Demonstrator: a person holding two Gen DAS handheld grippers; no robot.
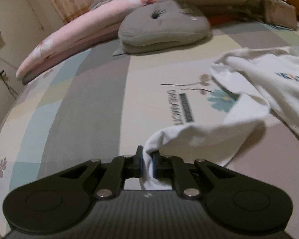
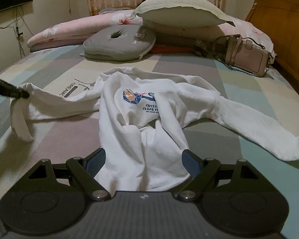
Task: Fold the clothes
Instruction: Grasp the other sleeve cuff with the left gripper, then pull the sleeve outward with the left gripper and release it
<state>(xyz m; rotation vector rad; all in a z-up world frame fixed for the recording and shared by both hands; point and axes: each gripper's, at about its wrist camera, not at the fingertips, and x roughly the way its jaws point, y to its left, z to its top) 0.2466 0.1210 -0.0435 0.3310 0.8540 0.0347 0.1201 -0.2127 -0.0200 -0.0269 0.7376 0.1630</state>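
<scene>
A white sweatshirt (image 2: 141, 107) lies rumpled on the patchwork bedspread (image 2: 239, 75), its printed logo facing up at the centre. The right gripper (image 2: 143, 161) stands wide at 6 o'clock, the hem bunched between its blue pads (image 2: 95, 159), neither visibly pressing it. At 9 o'clock the left gripper (image 2: 23, 94) pinches one sleeve's end and lifts it off the bed. The other sleeve trails toward 4 o'clock. A grey ring cushion (image 2: 119, 43) sits at 11 o'clock, a pink handbag (image 2: 247, 58) at 2 o'clock.
</scene>
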